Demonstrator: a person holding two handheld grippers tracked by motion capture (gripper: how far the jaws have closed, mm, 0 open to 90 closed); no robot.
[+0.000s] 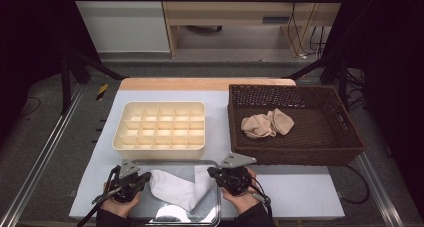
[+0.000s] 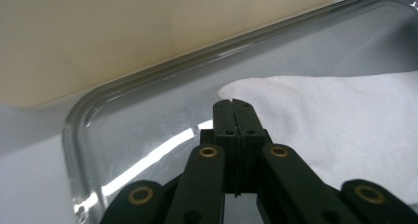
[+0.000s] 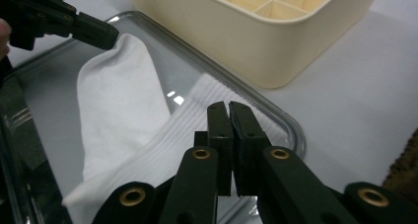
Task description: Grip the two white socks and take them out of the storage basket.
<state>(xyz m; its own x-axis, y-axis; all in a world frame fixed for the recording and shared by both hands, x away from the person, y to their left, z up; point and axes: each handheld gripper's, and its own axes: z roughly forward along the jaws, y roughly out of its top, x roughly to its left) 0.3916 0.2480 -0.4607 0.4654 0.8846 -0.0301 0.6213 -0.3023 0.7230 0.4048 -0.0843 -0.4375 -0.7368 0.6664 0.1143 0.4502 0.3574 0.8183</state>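
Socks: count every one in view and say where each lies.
3 by my count: a white sock on the tray, and what look like two beige socks bunched in the wicker basket; more may be hidden.

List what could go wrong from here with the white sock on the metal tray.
1. The left tongs pinch only the tip of the white sock; a pull may slip it free.
2. The right tongs grip the ribbed cuff near the shiny metal tray's rim; the fabric might snag there.
3. The cream plastic divider box stands right behind the tray, so a forward swing might bump it.
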